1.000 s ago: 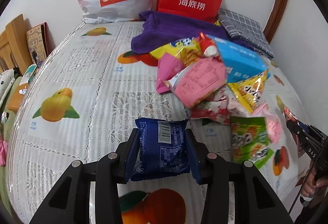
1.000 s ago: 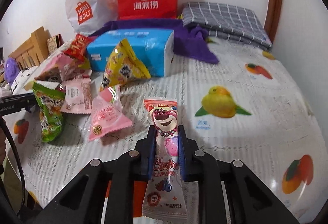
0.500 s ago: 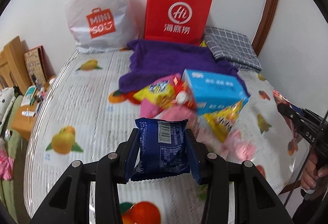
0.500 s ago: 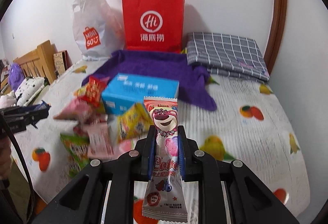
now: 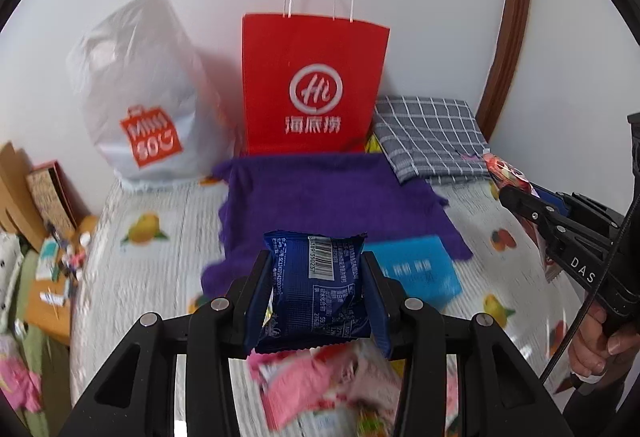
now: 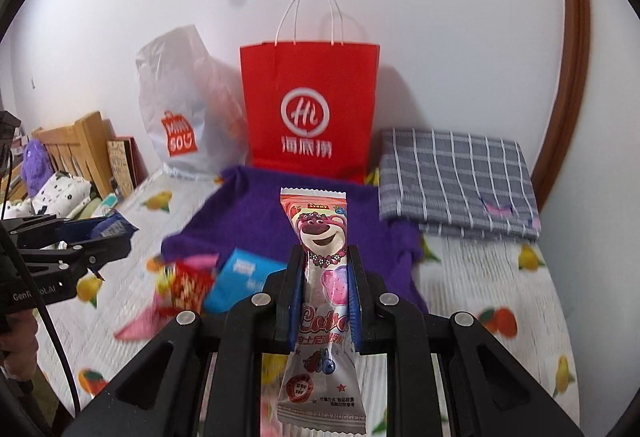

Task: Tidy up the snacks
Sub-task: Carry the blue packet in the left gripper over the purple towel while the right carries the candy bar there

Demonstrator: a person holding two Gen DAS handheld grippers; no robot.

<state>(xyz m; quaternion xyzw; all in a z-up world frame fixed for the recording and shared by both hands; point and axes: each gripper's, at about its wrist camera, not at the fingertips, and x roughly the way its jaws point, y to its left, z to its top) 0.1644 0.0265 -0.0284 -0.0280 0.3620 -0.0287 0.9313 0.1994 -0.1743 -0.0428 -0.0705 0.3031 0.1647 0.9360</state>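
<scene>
My left gripper (image 5: 316, 257) is shut on a dark blue snack packet (image 5: 318, 289) with a barcode, held in the air above the bed. My right gripper (image 6: 323, 253) is shut on a long pink-and-white bear candy packet (image 6: 320, 277) that stands upright between its jaws. A red paper bag (image 5: 314, 93) with white handles stands against the wall straight ahead in both views, with a white plastic bag (image 5: 140, 97) to its left. Below lie loose snacks: pink packets (image 5: 320, 385) and a blue box (image 5: 420, 269). The right gripper (image 5: 516, 193) shows at the right edge of the left wrist view.
A purple towel (image 5: 320, 197) lies spread in front of the red bag. A folded grey checked cloth (image 6: 456, 181) sits at the back right. The bed has a fruit-print cover (image 6: 500, 277). A wooden headboard (image 6: 76, 141) and a cluttered side (image 5: 52, 261) are at the left.
Both grippers have risen well above the bed with their packets still held. The snack pile has dropped low in both views and the two bags now stand centred ahead.
</scene>
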